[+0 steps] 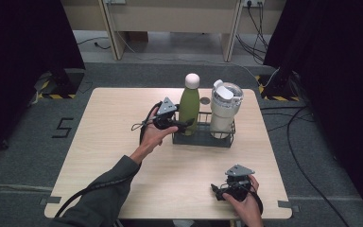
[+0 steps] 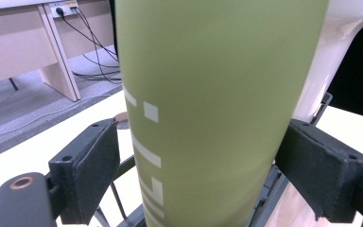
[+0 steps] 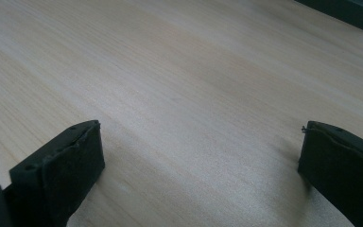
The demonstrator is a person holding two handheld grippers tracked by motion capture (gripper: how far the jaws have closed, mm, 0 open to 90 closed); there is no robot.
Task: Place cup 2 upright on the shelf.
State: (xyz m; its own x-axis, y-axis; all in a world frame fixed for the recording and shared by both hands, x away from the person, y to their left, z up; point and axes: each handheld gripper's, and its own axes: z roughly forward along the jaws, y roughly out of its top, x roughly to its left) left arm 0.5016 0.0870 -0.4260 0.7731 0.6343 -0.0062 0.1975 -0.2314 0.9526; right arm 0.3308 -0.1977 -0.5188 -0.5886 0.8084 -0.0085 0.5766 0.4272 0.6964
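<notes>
The left tool hugs the tall green metal bottle, at 9 o'clock from the white plastic tumbler, so lift straight up, while the right tool waits open.

From my remote station: a white tumbler with a flip lid stands upright at the right end of a dark wire rack on the pale wood tabletop. Beyond, grey carpet bears a taped "5", cables trail along the right, and a light wooden desk lines the back wall.
</notes>
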